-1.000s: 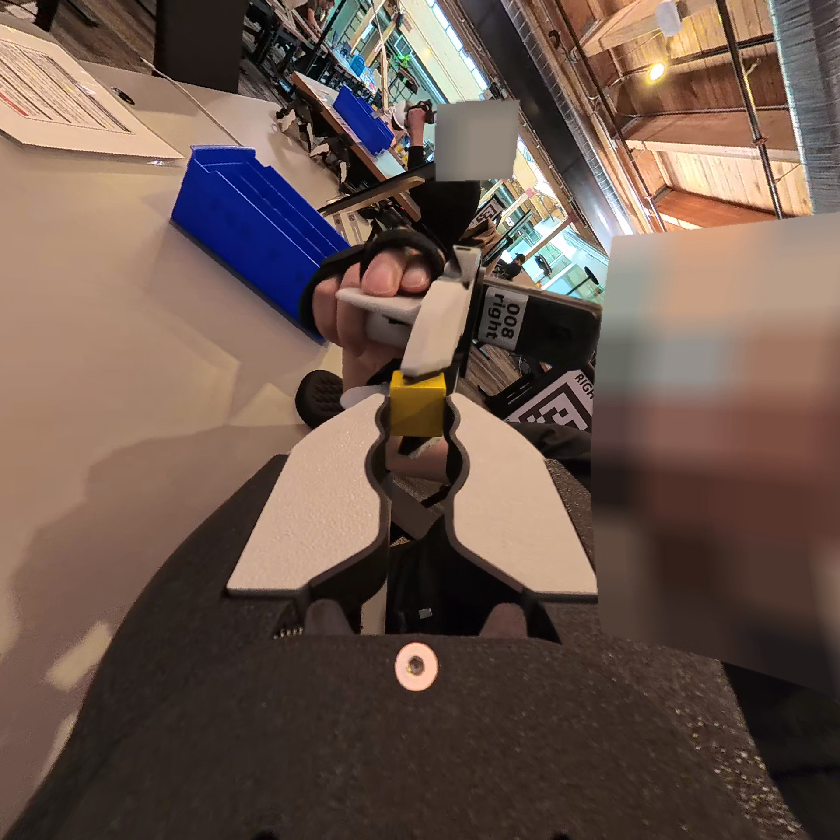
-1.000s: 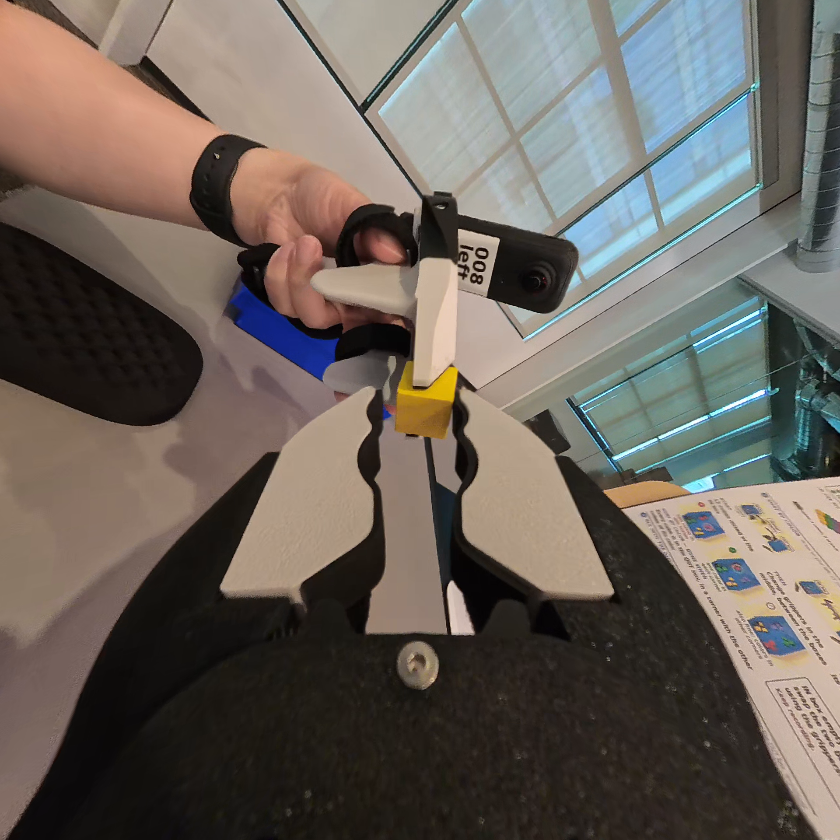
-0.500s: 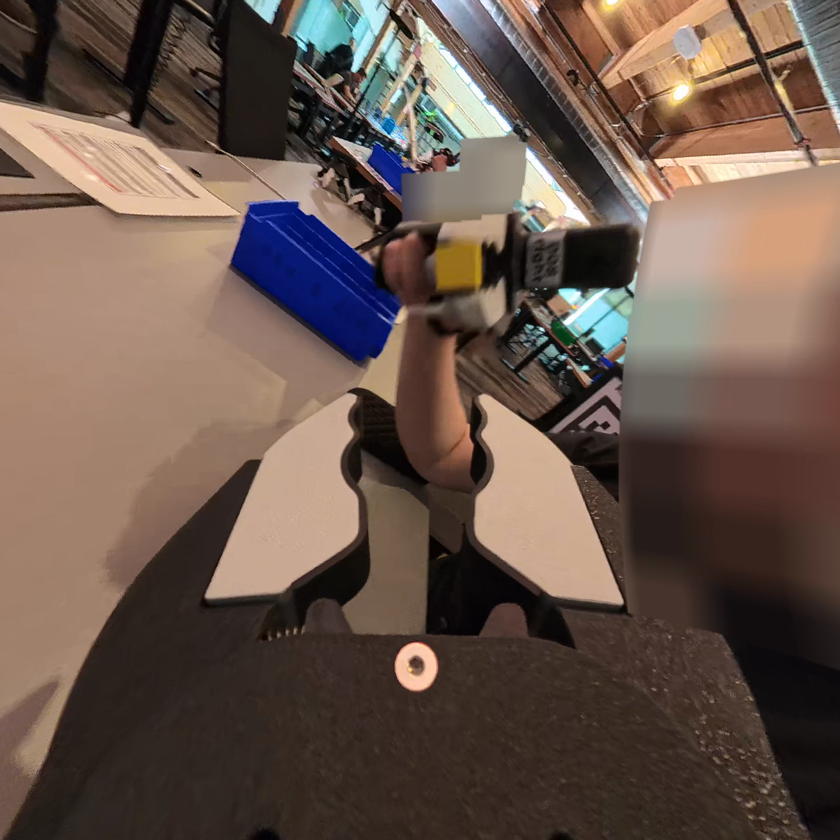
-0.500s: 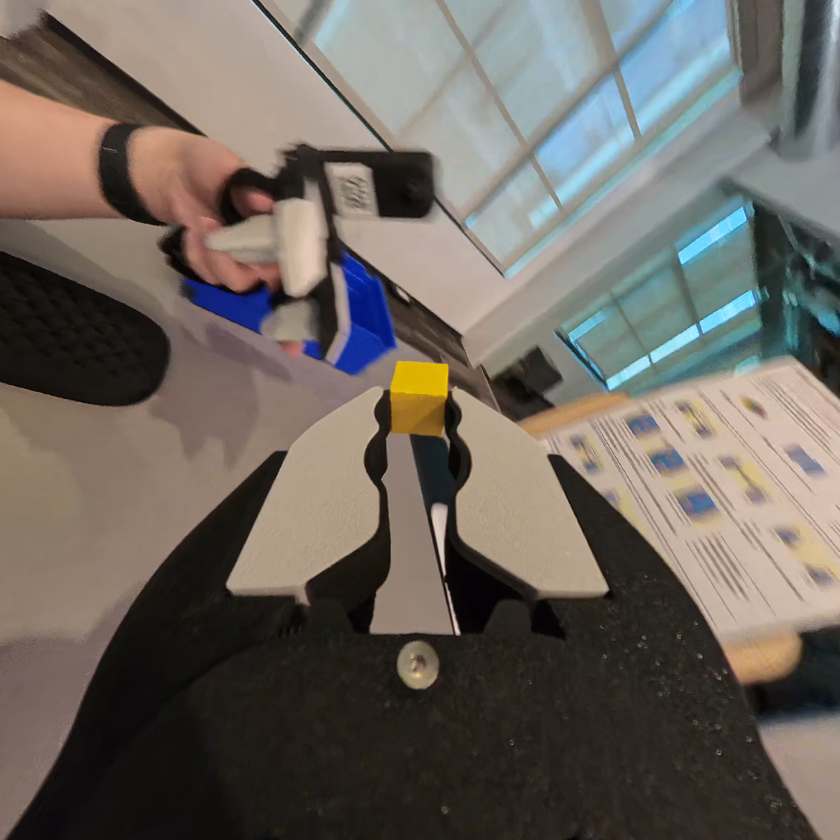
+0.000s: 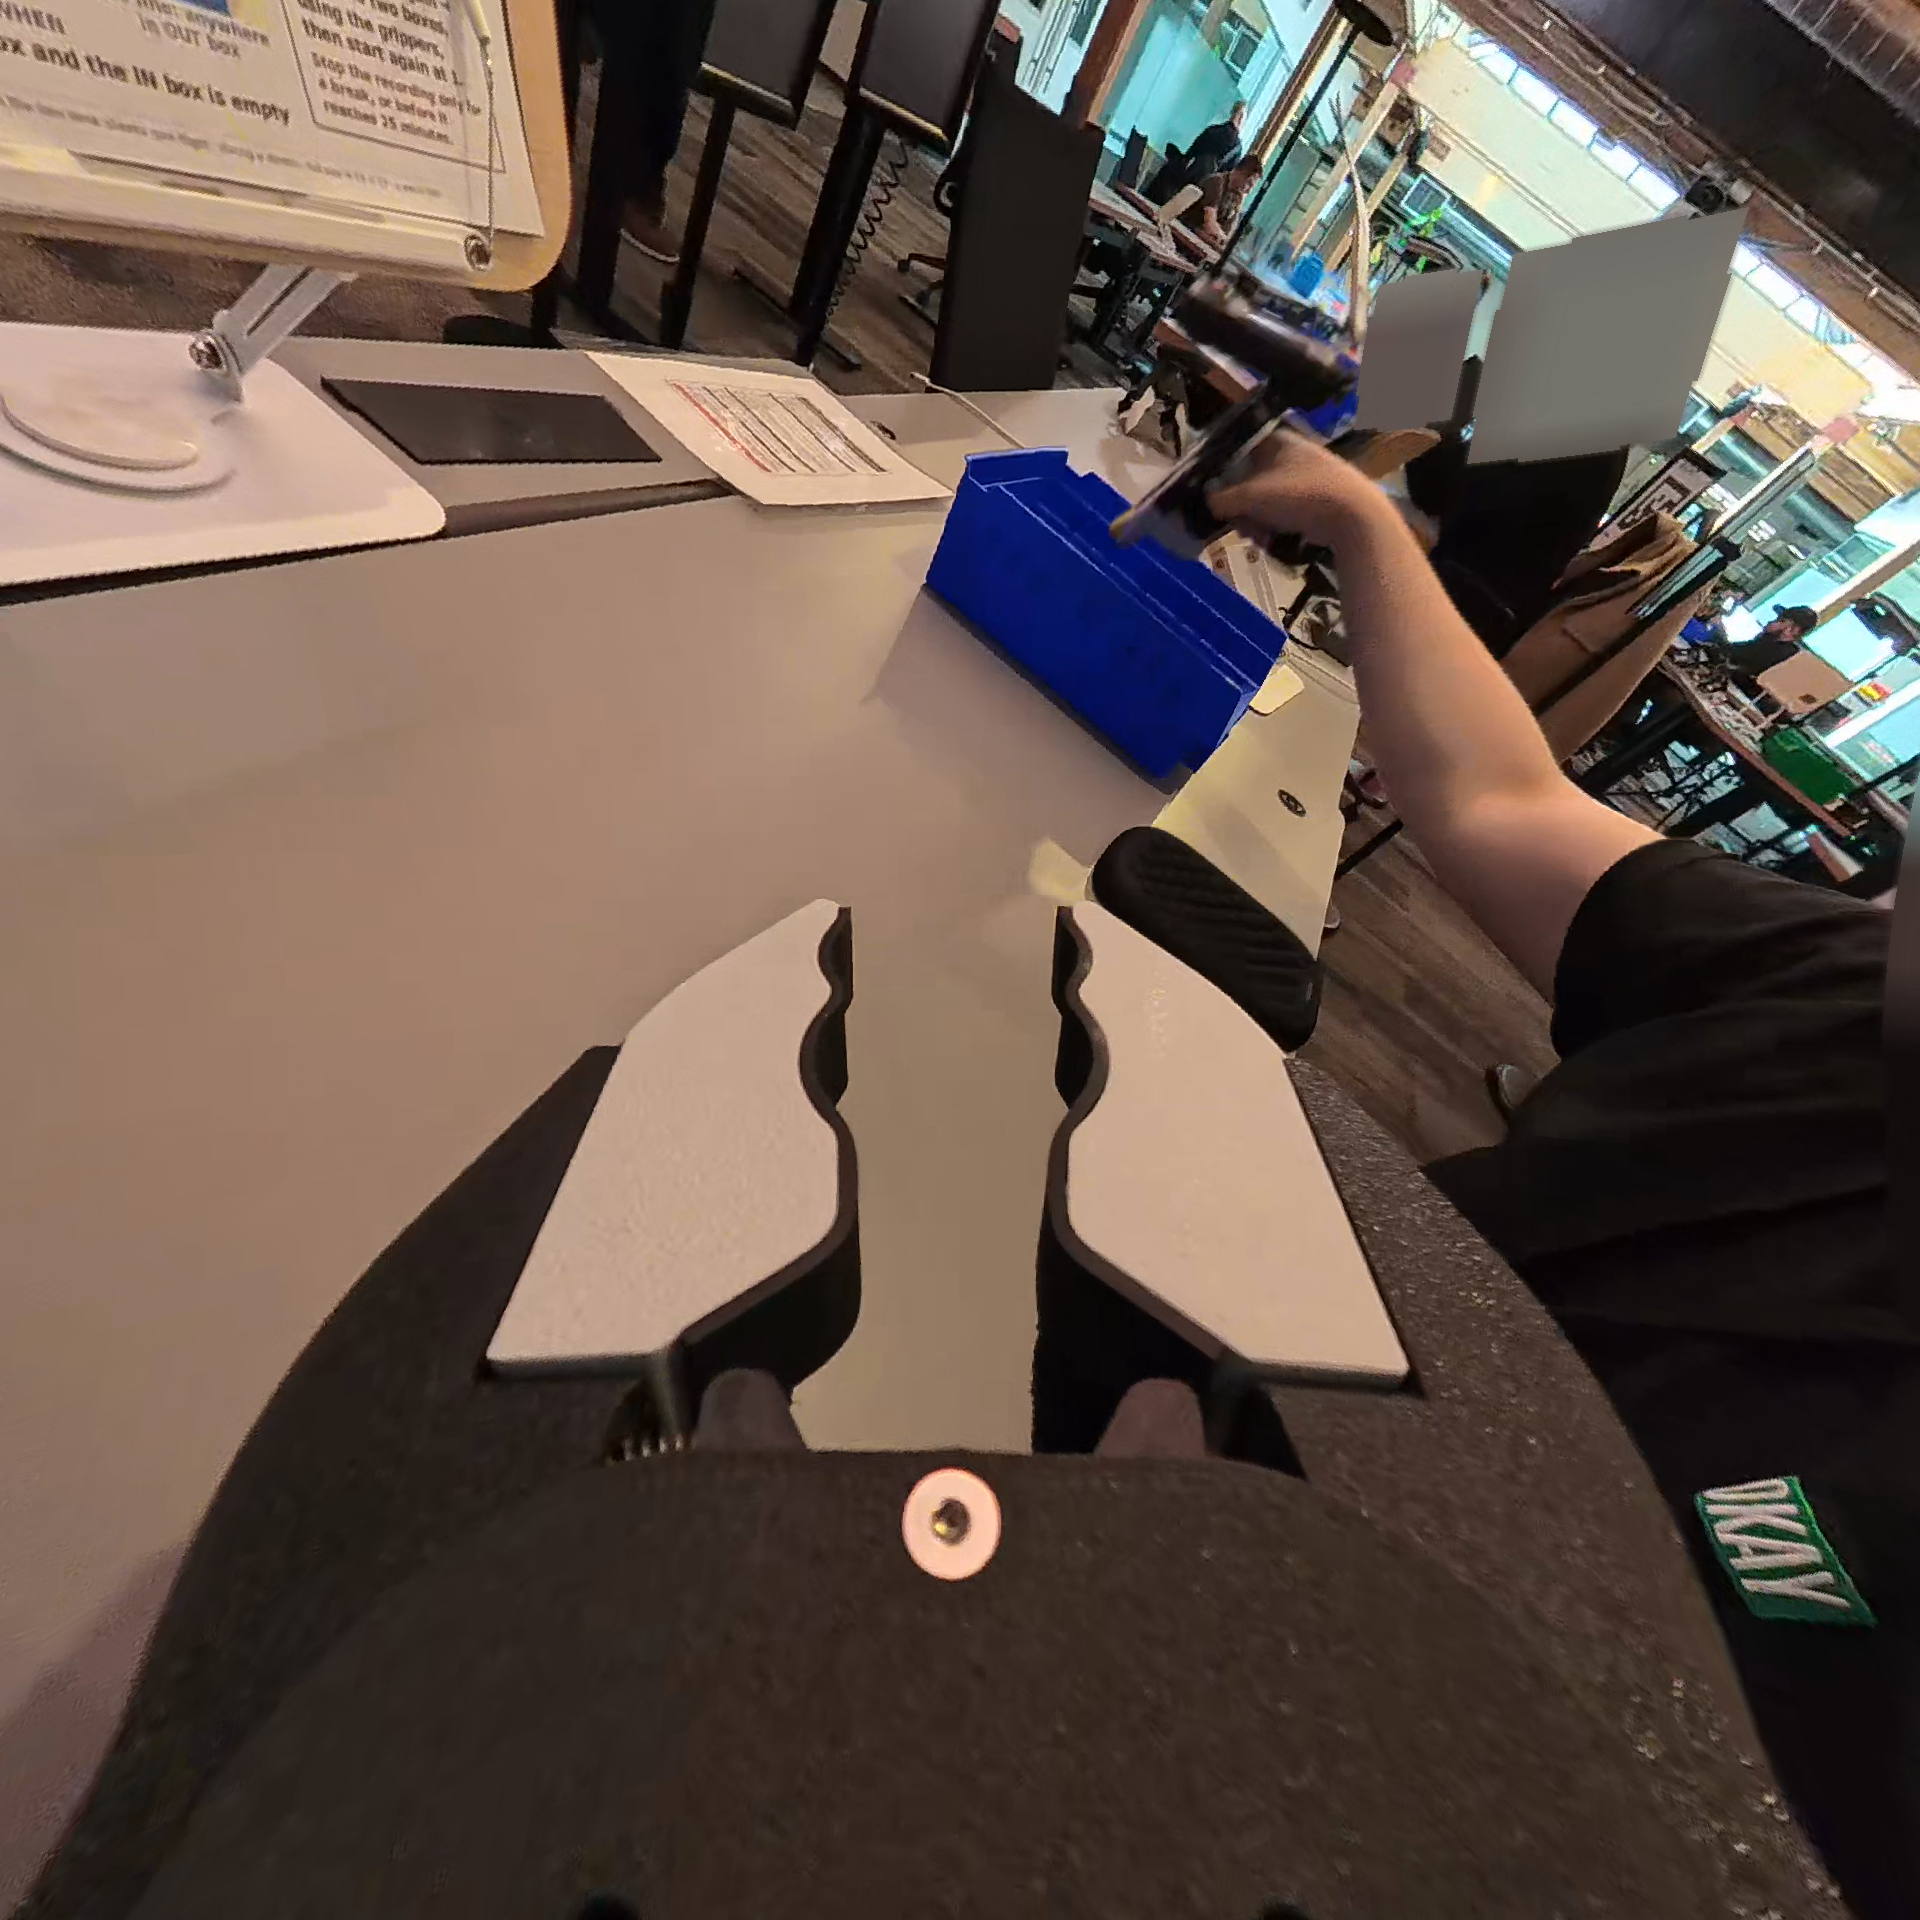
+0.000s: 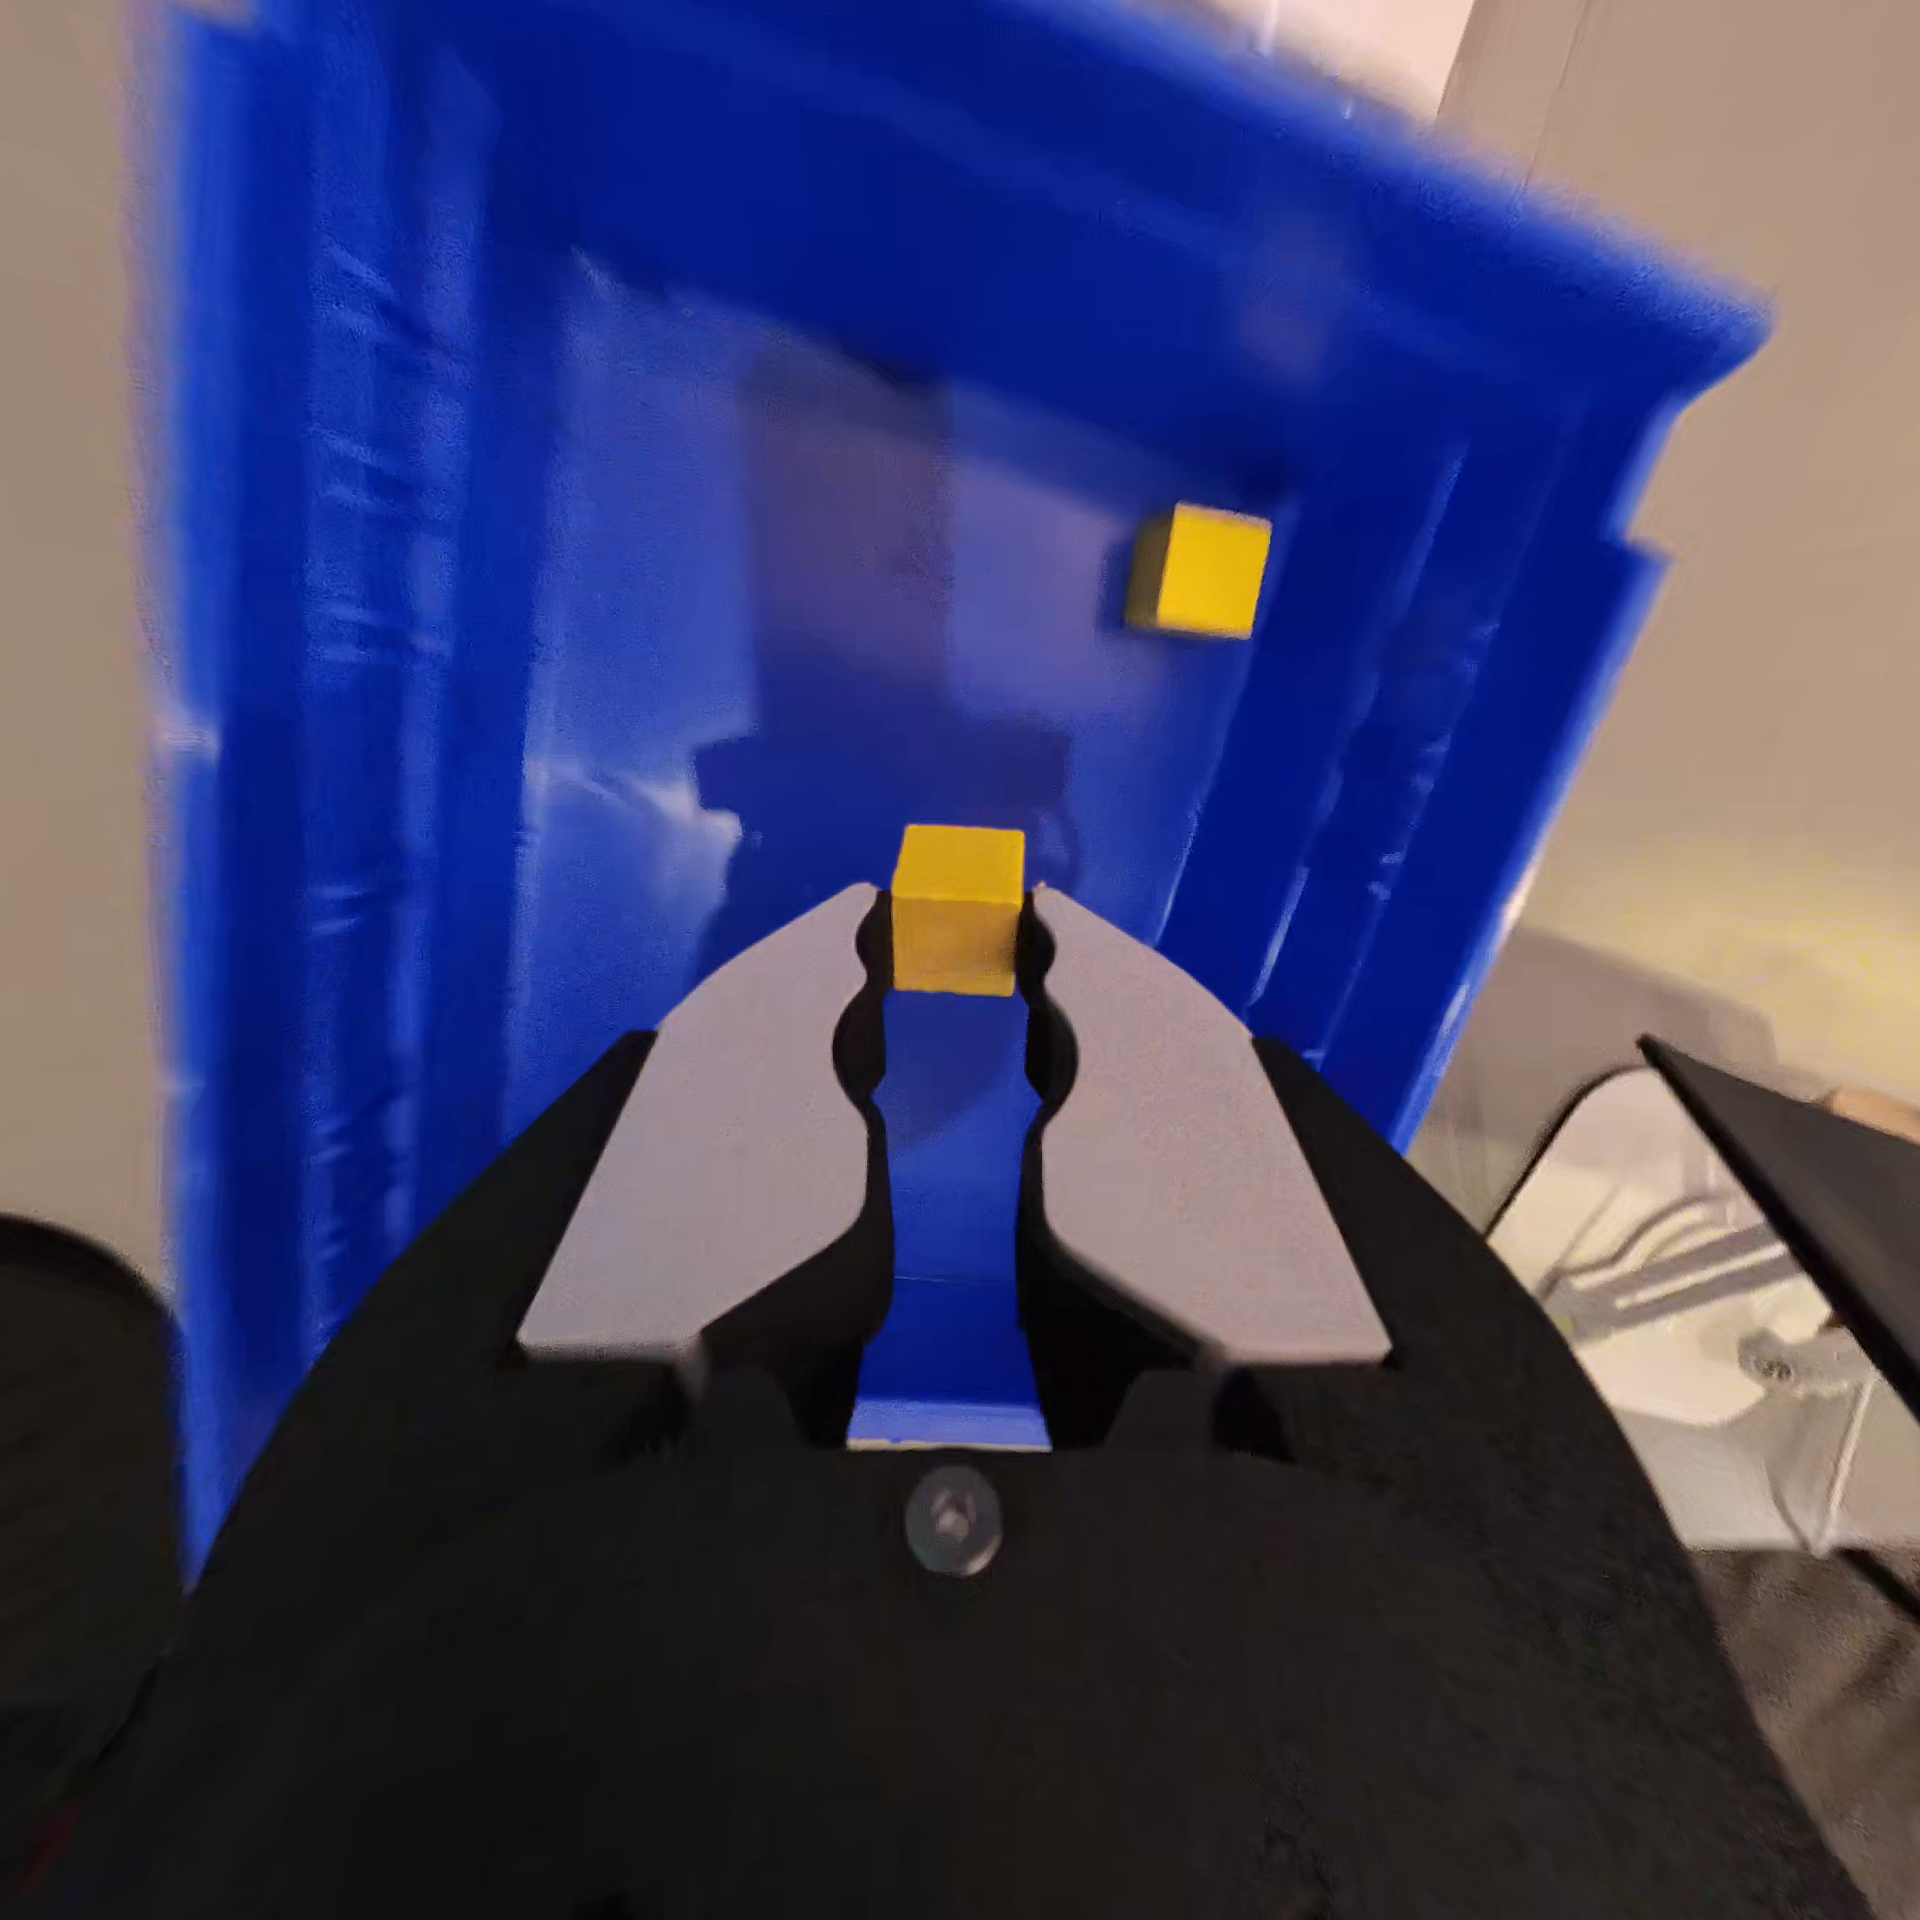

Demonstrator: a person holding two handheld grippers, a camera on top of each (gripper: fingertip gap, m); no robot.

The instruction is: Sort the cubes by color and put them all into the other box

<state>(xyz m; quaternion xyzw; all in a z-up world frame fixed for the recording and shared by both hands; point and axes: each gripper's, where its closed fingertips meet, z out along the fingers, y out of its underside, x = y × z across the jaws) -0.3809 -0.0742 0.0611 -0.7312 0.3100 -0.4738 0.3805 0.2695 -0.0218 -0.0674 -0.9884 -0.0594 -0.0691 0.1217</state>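
My right gripper (image 6: 956, 914) is shut on a yellow cube (image 6: 954, 914) at its fingertips and points down into a blue box (image 6: 343, 727). A second yellow cube (image 6: 1200, 571) lies on the box floor near the far right corner. My left gripper (image 5: 951, 925) is open and empty above the grey table (image 5: 416, 779). In the left wrist view the blue box (image 5: 1091, 613) stands at the table's far right, and the right gripper (image 5: 1164, 509), held by a hand, hangs over it, blurred.
A stand with an instruction sheet (image 5: 260, 94) sits at the far left, with a black pad (image 5: 488, 426) and a paper sheet (image 5: 779, 426) behind the box. A black chair armrest (image 5: 1205, 935) lies by the table's right edge. A white stand base (image 6: 1662, 1351) shows right of the box.
The left gripper gave the yellow cube to the right gripper, opened and drew back over the table. The right gripper carried the cube away and now points down into the blue box.
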